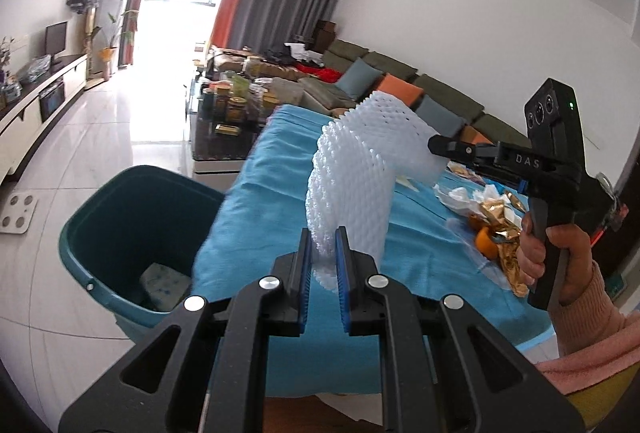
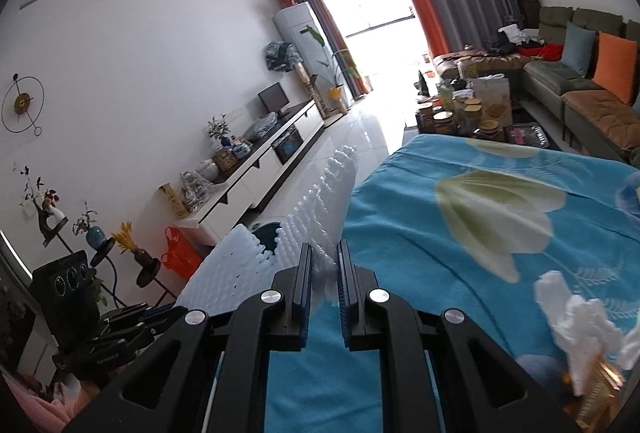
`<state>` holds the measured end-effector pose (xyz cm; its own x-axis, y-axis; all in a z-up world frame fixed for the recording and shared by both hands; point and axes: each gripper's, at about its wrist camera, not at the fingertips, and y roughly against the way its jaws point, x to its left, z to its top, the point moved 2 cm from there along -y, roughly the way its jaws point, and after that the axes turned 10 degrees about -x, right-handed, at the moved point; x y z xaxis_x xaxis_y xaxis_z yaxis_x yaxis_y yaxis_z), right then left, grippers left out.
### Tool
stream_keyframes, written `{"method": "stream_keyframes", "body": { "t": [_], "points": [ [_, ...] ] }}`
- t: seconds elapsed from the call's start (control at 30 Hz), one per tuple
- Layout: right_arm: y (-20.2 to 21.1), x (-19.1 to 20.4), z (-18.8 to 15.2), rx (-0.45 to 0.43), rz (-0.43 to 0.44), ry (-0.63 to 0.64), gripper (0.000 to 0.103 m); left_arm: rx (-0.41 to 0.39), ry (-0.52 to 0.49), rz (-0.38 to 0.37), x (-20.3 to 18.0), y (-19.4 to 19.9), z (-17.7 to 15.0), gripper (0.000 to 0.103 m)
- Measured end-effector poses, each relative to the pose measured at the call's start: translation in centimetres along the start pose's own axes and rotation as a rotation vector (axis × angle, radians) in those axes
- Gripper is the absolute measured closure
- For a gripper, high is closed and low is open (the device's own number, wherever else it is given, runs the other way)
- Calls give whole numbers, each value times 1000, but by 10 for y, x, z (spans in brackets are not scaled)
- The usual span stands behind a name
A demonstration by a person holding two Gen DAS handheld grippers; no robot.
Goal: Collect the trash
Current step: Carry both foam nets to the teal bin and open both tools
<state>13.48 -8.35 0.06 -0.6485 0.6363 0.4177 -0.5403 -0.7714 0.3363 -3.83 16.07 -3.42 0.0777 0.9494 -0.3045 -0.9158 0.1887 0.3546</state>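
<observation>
A white foam fruit net (image 1: 360,169) hangs in the air above the blue tablecloth (image 1: 272,201). My left gripper (image 1: 324,245) is shut on its lower end. My right gripper (image 1: 434,145) is shut on its far upper end; in the right wrist view the net (image 2: 316,217) runs out from between that gripper's fingers (image 2: 325,265). A teal trash bin (image 1: 132,229) stands on the floor left of the table, with a pale crumpled item (image 1: 164,283) inside. More trash lies on the table at right: white tissue (image 1: 460,195), gold foil (image 1: 504,233) and orange peel (image 1: 486,243).
The table wears a blue flowered cloth (image 2: 500,217). A crowded coffee table (image 1: 236,105) and a green sofa (image 1: 400,85) lie beyond. A TV cabinet (image 1: 36,101) lines the left wall. A white scale (image 1: 18,213) lies on the floor.
</observation>
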Motion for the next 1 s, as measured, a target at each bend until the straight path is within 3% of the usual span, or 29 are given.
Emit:
{"method": "stream_keyframes", "body": {
  "t": [0.57,1.0],
  "points": [
    [-74,40,-7,112,109,14,92,-30,90,187,68,21,1,91],
    [-129,65,-20,220,105,62,92,6,184,295,117,21,-14,91]
  ]
}}
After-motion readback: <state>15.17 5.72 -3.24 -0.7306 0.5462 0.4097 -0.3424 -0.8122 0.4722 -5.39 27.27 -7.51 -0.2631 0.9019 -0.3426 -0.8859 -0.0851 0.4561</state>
